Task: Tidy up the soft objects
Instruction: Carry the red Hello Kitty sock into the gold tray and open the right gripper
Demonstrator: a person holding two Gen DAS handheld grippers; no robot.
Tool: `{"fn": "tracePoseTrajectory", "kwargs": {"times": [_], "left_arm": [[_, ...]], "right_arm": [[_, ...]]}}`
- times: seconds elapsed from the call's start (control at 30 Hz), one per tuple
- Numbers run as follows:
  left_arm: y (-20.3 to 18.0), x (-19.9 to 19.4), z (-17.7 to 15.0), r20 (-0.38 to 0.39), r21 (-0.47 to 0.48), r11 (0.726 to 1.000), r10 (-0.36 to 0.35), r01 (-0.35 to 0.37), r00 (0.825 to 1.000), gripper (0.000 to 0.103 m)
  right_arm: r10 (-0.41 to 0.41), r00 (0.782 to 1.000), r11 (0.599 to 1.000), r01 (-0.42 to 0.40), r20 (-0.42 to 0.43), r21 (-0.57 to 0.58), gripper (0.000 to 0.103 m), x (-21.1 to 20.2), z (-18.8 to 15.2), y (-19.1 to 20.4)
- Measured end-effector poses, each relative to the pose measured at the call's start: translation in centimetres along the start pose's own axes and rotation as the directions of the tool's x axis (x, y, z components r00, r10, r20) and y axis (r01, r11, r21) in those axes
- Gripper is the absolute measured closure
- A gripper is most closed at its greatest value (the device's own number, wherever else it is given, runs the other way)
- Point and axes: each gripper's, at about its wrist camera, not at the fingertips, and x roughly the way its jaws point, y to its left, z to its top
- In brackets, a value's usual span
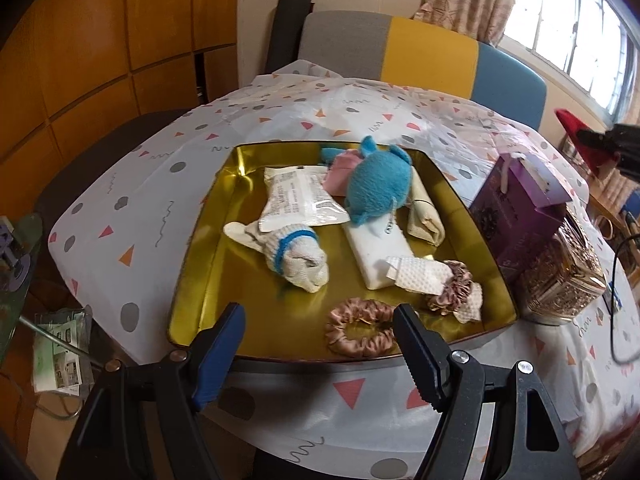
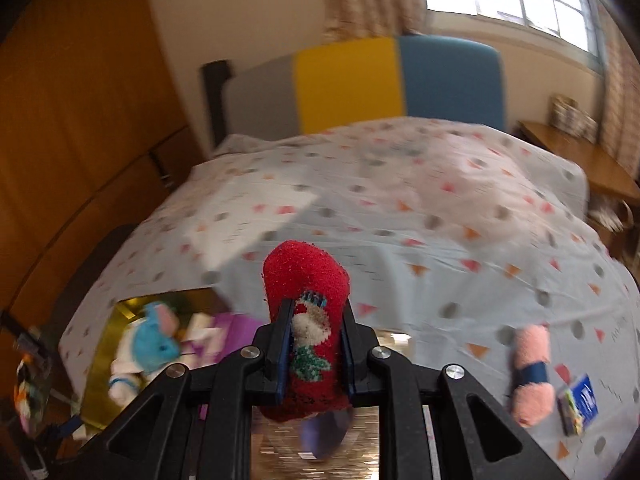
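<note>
A gold tray [image 1: 200, 280] on the patterned tablecloth holds a blue plush toy [image 1: 376, 188], a white sock with a blue band [image 1: 296, 256], a wipes packet [image 1: 296, 200], folded cloths, a white tissue pack [image 1: 376, 256] and two pink satin scrunchies [image 1: 360, 332]. My left gripper [image 1: 320, 344] hovers open over the tray's near edge, with its right finger beside the nearer scrunchie. My right gripper [image 2: 312, 344] is shut on a red fuzzy sock [image 2: 304, 280], raised above the table. A rolled pink sock [image 2: 530, 376] lies on the cloth at the right.
A purple box [image 1: 516, 208] and a glittery gold box [image 1: 568, 272] stand right of the tray. A grey, yellow and blue chair [image 1: 428, 48] is behind the table. A small blue packet [image 2: 580, 404] lies near the pink sock. A black cable [image 1: 616, 320] hangs at the right.
</note>
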Motion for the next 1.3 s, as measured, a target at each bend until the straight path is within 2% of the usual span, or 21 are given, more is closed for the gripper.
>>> {"fn": "tracePoseTrajectory", "kwargs": {"times": [0.07, 0.17, 0.27, 0.37, 0.57, 0.7, 0.77, 0.93, 1.13, 1.3], "left_arm": [[0.5, -0.1, 0.1, 0.004, -0.013, 1.000, 0.015, -0.015, 1.000, 0.026], [1.3, -0.4, 0.2, 0.013, -0.032, 0.999, 0.030, -0.030, 0.999, 0.026], [1.8, -0.6, 0.4, 0.020, -0.036, 0.998, 0.047, -0.046, 0.999, 0.026], [2.2, -0.7, 0.5, 0.024, -0.045, 0.997, 0.061, -0.060, 0.998, 0.026], [2.6, -0.8, 0.3, 0.030, -0.042, 0.996, 0.078, -0.077, 0.997, 0.025], [2.7, -0.7, 0.3, 0.028, -0.048, 0.996, 0.076, -0.075, 0.997, 0.025], [2.7, -0.7, 0.3, 0.029, -0.048, 0.996, 0.077, -0.076, 0.997, 0.025], [2.5, -0.8, 0.3, 0.034, -0.041, 0.997, 0.073, -0.071, 0.997, 0.025], [1.8, -1.3, 0.3, 0.044, -0.026, 0.997, 0.070, -0.069, 0.997, 0.025], [1.1, -1.7, 0.4, 0.054, -0.004, 0.998, 0.063, -0.063, 0.997, 0.025]], "right_arm": [[0.081, 0.996, 0.995, -0.083, -0.034, -0.062, 0.084, 0.6, -0.9, 3.7], [0.158, 0.982, 0.977, -0.170, -0.103, -0.131, 0.084, 2.2, -2.9, 8.4], [0.214, 0.958, 0.955, -0.247, -0.191, -0.166, 0.084, 5.0, -5.6, 12.6], [0.251, 0.930, 0.943, -0.298, -0.269, -0.152, 0.084, 7.8, -8.3, 15.1], [0.252, 0.900, 0.941, -0.313, -0.355, -0.127, 0.080, 11.5, -11.8, 17.4], [0.257, 0.885, 0.944, -0.316, -0.387, -0.097, 0.070, 12.3, -12.8, 17.2], [0.268, 0.886, 0.944, -0.320, -0.379, -0.082, 0.063, 11.9, -12.6, 16.7], [0.269, 0.899, 0.949, -0.309, -0.346, -0.067, 0.062, 10.7, -12.2, 15.8], [0.203, 0.941, 0.959, -0.247, -0.270, -0.140, 0.062, 7.9, -11.5, 15.0], [0.167, 0.967, 0.957, -0.207, -0.193, -0.206, 0.062, 5.0, -11.0, 13.8]]}}
